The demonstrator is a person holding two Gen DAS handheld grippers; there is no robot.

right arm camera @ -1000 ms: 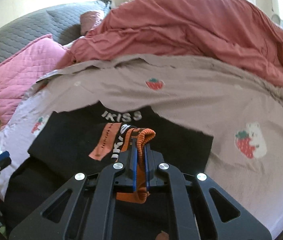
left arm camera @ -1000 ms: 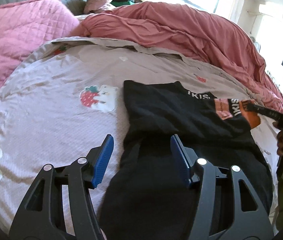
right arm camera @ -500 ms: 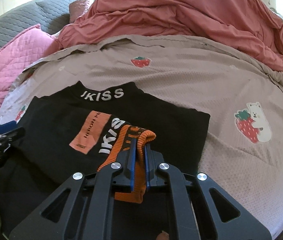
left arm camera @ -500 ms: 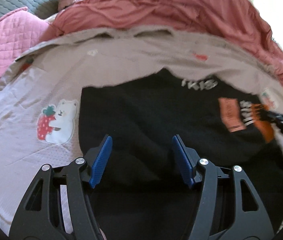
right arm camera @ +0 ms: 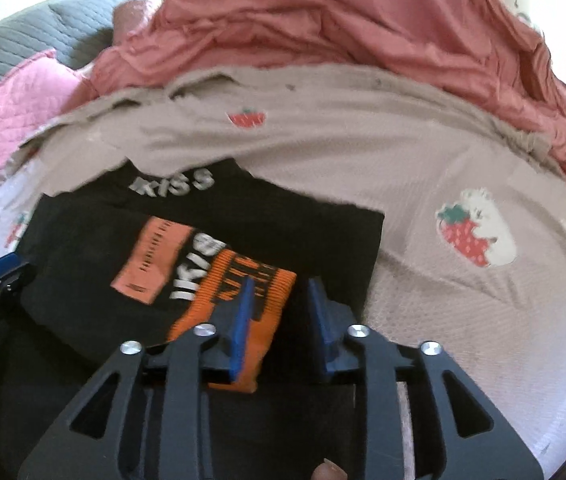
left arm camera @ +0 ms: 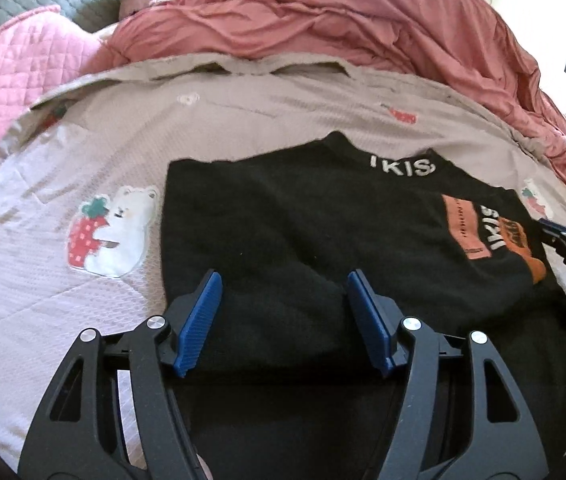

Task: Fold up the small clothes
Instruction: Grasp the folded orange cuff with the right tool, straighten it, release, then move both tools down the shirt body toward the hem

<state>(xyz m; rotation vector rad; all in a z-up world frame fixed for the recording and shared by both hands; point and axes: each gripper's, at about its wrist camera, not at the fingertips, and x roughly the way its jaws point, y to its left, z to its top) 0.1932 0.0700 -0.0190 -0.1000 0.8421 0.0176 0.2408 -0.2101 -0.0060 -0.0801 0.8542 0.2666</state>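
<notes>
- Both grippers hang over the black sweater, which lies partly folded on the strawberry-print bedspread.
- Right gripper: jaws opening, pads clear of the orange cuff lying on the sweater's front.
- Left gripper: jaws apart, holding nothing, black knit below.
- Best practice: lift the right gripper straight off so the cuff stays flat, then pinch the near hem evenly.
</notes>
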